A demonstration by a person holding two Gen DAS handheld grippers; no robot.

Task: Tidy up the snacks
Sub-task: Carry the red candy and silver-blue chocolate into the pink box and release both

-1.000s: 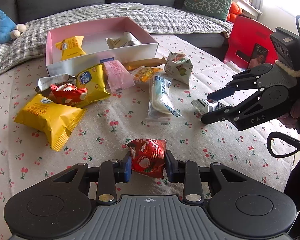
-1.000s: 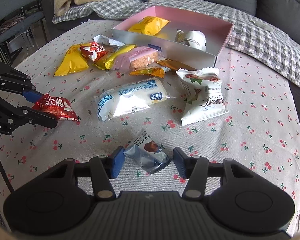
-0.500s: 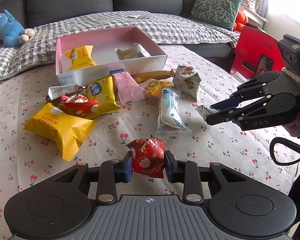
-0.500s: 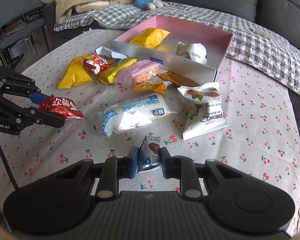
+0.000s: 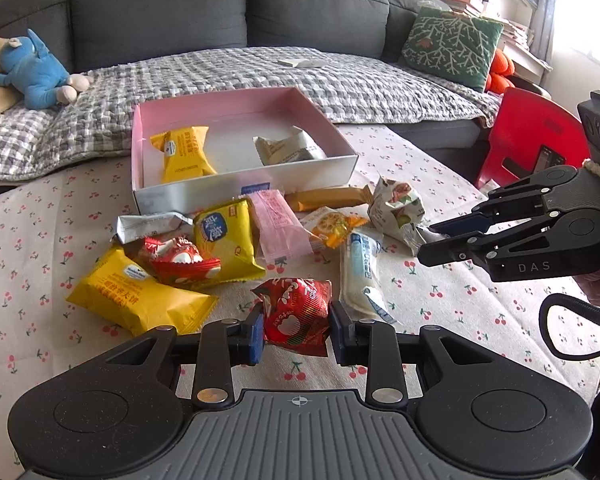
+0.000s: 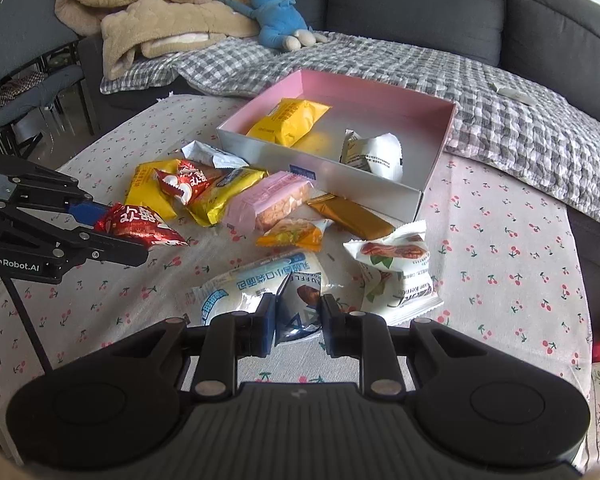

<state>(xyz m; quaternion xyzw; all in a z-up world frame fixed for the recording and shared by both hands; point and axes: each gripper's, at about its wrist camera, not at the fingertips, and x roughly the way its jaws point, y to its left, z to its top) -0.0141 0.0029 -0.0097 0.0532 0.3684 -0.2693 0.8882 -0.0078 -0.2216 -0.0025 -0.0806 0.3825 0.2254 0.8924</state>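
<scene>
Left wrist view: each hand-held gripper (image 5: 296,330) clamps a packet; loose snacks (image 5: 224,240) crowd before the pink box (image 5: 244,190).

Dark grey sofa (image 5: 228,4) under checked blanket (image 5: 228,76), green cushion (image 5: 452,46), red chair (image 5: 536,136), bright window light.

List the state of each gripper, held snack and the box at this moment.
Left gripper: shut on red snack packet.
Right gripper: shut on silver truffle packet.
Pink box: open, no lid, holding yellow packet and white packet.
</scene>
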